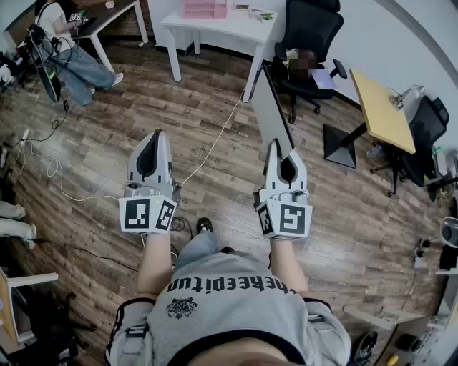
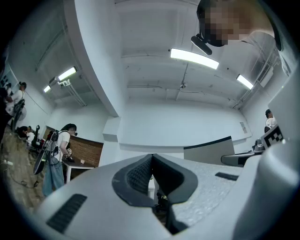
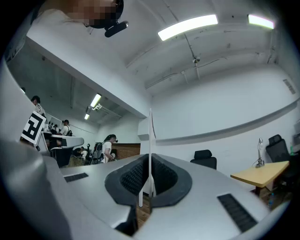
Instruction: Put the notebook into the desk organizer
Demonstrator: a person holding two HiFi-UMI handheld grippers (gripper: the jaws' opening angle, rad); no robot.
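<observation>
Wood floor is seen under everything in the head view. A white table is placed at the far edge, a yellow table at the right, and a black office chair between them. A seated person is seen at a desk in the upper left. The notebook, a thin grey slab, is gripped at its lower edge by the right gripper and held upright, tilted up over the floor, well apart from the white table. The left gripper is pressed closed with nothing in it, held level beside the right one.

The pink desk organizer is set on the white table. A white cable is run across the floor between the grippers and that table.

Black-and-white square markers are carried on both gripper cubes. Lettering is printed on the grey shirt, but it is not cleanly readable.

Only in the right gripper view is the notebook shown edge-on as a thin white line clamped between the pads. Ceiling strip lights are shown only in the gripper views. The floor and organizer are shown only in the head view.
</observation>
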